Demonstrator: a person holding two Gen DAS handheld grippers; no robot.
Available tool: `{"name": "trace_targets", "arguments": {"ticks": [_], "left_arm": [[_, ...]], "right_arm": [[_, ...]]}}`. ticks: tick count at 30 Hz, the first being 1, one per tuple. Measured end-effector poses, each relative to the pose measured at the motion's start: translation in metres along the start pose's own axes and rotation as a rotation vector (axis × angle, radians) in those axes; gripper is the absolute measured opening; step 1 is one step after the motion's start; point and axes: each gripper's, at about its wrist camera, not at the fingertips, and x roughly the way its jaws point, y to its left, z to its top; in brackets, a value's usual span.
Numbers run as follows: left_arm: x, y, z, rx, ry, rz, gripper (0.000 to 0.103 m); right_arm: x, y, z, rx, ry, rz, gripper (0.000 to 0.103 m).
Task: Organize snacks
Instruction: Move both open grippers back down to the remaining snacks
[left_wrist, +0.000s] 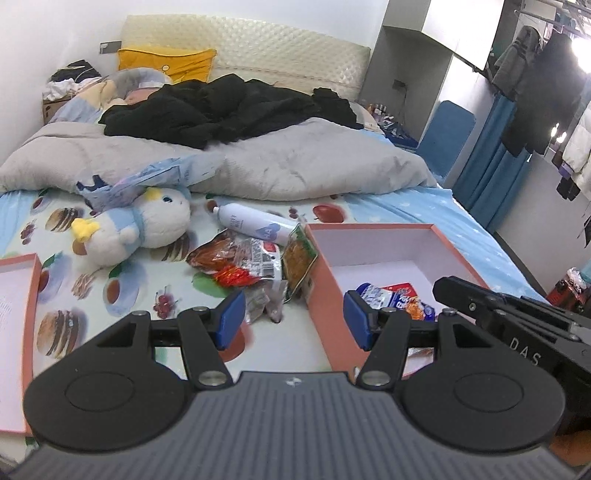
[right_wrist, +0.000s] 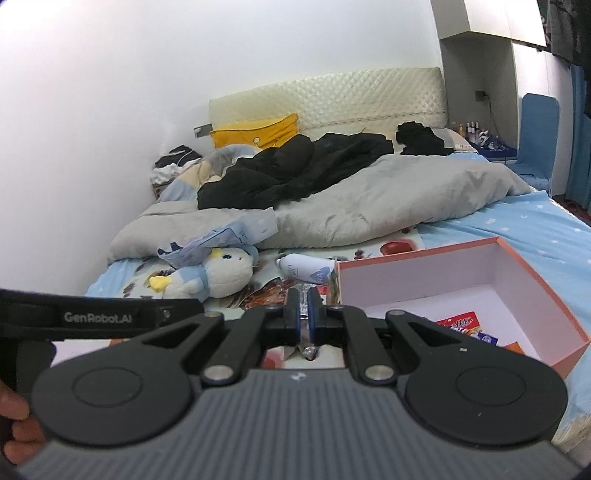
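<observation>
A salmon-pink open box (left_wrist: 321, 280) sits on the bed and holds a few snack packets (left_wrist: 399, 299). It also shows in the right wrist view (right_wrist: 546, 291) with packets (right_wrist: 461, 325) inside. A pile of loose snack packets (left_wrist: 243, 262) lies left of the box. My left gripper (left_wrist: 293, 319) is open and empty, its jaws straddling the box's near-left corner. My right gripper (right_wrist: 304, 314) is shut on a silvery foil snack packet (right_wrist: 306, 347), held just left of the box; its body shows in the left wrist view (left_wrist: 517, 321).
A white bottle (left_wrist: 251, 221) and a plush toy (left_wrist: 140, 229) lie behind the pile. The box lid (left_wrist: 14, 295) lies at the left. A grey duvet (left_wrist: 258, 162) and black clothes (left_wrist: 229, 110) cover the far bed. Hanging clothes (left_wrist: 535, 92) are at the right.
</observation>
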Motion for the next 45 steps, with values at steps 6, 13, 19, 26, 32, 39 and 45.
{"name": "trace_targets", "arguments": {"ticks": [6,13,19,26,32,39,45], "left_arm": [[0.003,0.009,-0.014,0.033,-0.009,0.050,0.065],[0.008,0.037,-0.027,-0.026,0.012,0.036,0.064],[0.012,0.041,-0.049,0.014,0.005,0.046,0.066],[0.032,0.052,-0.070,-0.051,0.057,0.020,0.066],[0.063,0.073,-0.071,-0.122,0.113,-0.005,0.069],[0.132,0.102,-0.049,-0.200,0.189,-0.042,0.072],[0.197,0.132,-0.025,-0.292,0.219,-0.083,0.072]], "right_arm": [[0.009,0.012,-0.022,0.008,0.045,0.004,0.008],[0.012,0.026,-0.044,-0.039,0.104,0.034,0.009],[0.004,0.043,-0.065,-0.125,0.142,0.081,0.009],[0.017,0.054,-0.082,-0.160,0.196,0.098,0.034],[0.042,0.053,-0.083,-0.161,0.206,0.088,0.055],[0.098,0.051,-0.079,-0.174,0.239,0.054,0.055],[0.151,0.049,-0.075,-0.209,0.271,0.042,0.067]]}}
